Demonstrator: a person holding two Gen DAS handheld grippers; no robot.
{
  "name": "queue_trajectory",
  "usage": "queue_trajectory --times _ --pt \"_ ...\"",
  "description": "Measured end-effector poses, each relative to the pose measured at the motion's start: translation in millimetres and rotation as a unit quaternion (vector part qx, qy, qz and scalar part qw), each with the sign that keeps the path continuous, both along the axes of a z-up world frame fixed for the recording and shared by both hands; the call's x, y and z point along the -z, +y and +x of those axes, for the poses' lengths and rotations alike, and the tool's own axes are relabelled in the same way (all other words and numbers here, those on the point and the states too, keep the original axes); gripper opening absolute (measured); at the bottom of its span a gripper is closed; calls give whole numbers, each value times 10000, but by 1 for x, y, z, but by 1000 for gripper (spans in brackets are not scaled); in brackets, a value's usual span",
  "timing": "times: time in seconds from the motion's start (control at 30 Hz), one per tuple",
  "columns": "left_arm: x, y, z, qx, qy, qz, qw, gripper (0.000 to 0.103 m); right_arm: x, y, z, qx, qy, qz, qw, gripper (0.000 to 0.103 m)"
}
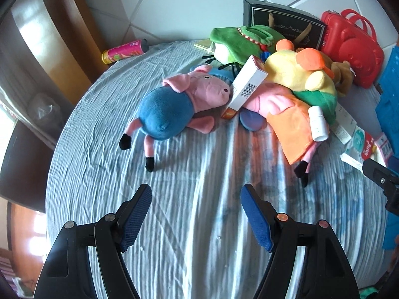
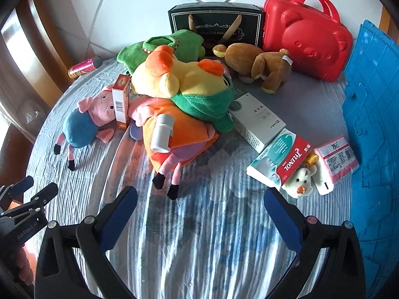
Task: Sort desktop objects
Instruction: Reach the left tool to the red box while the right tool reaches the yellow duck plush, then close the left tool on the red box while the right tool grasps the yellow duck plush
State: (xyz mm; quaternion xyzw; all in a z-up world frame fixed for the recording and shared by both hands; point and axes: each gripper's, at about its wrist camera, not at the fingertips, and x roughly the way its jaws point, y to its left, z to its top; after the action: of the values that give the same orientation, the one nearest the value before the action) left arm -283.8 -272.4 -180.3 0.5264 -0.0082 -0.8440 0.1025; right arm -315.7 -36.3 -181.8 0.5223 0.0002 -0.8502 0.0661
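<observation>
Plush toys (image 2: 174,82): six, heaped centre frame
Boxes (image 2: 256,122): four
Left gripper (image 1: 195,211): spread, empty
Right gripper (image 2: 199,214): spread, empty

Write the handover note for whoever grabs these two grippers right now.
Left gripper: open, empty, over bare cloth.
Right gripper: open, empty.
Things: blue-bodied pig plush lies apart at left; white bottle rests on the orange-dressed plush; Tylenol box and other cartons lie near the blue crate; brown bear lies by the red case.
Done: nothing looks sorted.
Left: all of it.
</observation>
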Motion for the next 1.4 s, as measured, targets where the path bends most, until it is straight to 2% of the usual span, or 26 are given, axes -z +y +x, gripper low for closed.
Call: queue_trajectory --times 0.3,0.73,0.97,1.03,1.07,1.1,1.13,1.17,1.4 --pt "23 7 -65 306 -74 22 9995 74 25 -31 -45 -64 -224 96 9997 103" --pt "85 21 -170 655 -139 -62 9977 74 86 -51 -129 -38 -672 208 9975 103" --pt "98 34 -193 752 157 -388 9963 77 106 -35 -148 -105 -883 -424 9951 103" --pt "99 36 -196 785 247 -403 9958 72 109 -34 -153 -139 -898 -520 9945 103" --pt "99 36 -196 802 268 -350 9958 62 110 -35 -155 -166 -905 -552 9942 103" --pt "99 36 -196 821 273 -275 9959 43 111 -36 -157 -193 -911 -584 9939 103" --pt "101 34 -196 829 223 -153 9962 32 113 -37 -158 -232 -927 -610 9936 103" --pt "103 30 -197 792 162 -71 9967 26 114 -38 -159 -251 -939 -631 9933 103" --pt "101 17 -173 653 105 19 9978 24 111 -44 -148 -299 -899 -458 9944 103"
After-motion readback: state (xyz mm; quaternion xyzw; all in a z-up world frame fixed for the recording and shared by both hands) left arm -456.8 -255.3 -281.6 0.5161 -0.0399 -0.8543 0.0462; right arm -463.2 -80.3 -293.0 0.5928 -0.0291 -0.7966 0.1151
